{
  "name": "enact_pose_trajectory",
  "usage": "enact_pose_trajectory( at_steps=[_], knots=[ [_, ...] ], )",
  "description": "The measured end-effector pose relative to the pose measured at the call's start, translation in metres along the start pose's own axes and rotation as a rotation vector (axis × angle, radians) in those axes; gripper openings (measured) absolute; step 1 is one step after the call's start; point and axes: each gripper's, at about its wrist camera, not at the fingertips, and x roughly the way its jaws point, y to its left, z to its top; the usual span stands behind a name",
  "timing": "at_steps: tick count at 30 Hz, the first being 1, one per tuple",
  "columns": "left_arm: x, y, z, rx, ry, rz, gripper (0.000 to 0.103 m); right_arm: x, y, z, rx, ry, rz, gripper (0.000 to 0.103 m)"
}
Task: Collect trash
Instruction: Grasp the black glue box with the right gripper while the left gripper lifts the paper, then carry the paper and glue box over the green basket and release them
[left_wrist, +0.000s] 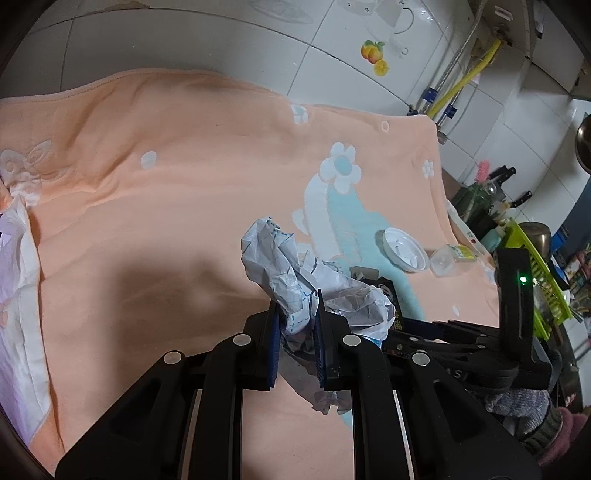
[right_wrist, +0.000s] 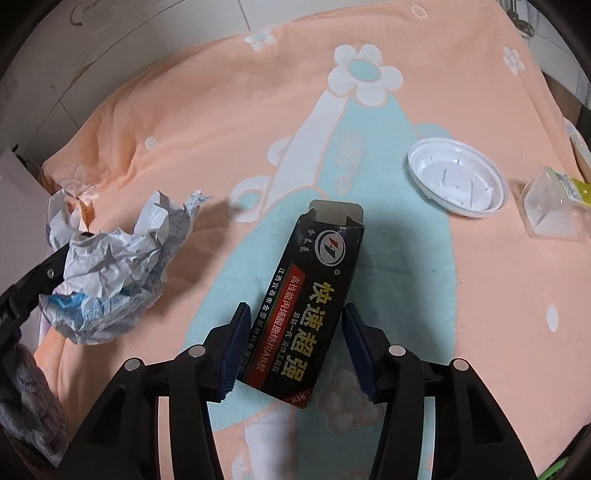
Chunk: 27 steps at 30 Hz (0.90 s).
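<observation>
My left gripper (left_wrist: 296, 295) is shut on a crumpled white paper (left_wrist: 280, 258) with blue print, held just above the peach flowered towel (left_wrist: 147, 221). The paper also shows in the right wrist view (right_wrist: 110, 266), at the left. My right gripper (right_wrist: 295, 314) is open, its fingers on either side of a black glue box (right_wrist: 314, 295) with Chinese lettering that lies on the towel (right_wrist: 480, 295). The left pad looks close to or touching the box; the right pad stands apart. In the left wrist view only a corner of the box (left_wrist: 384, 291) shows behind the paper.
A white plastic lid (right_wrist: 458, 181) and a small clear plastic box (right_wrist: 554, 206) lie on the towel to the right; both show in the left wrist view, lid (left_wrist: 404, 249) and box (left_wrist: 448, 260). A white bag (left_wrist: 18, 295) lies at the left edge. A green rack (left_wrist: 543, 280) stands beyond the right edge.
</observation>
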Motion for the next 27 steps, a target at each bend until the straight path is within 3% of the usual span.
enact_pose_trajectory(
  at_steps=[8,14,27],
  knots=[
    [0.0,-0.002,0.0,0.006,0.003,-0.005,0.014,0.007,-0.002,0.008,0.028,-0.011,-0.021,0.052],
    [-0.005,-0.011,0.0,0.02,-0.005,-0.024,0.014,-0.007,-0.011,-0.004,0.027,-0.023,-0.012,0.045],
    [-0.022,-0.077,-0.016,0.105,-0.006,-0.152,0.014,-0.099,-0.043,-0.064,0.013,-0.137,-0.018,0.045]
  ],
)
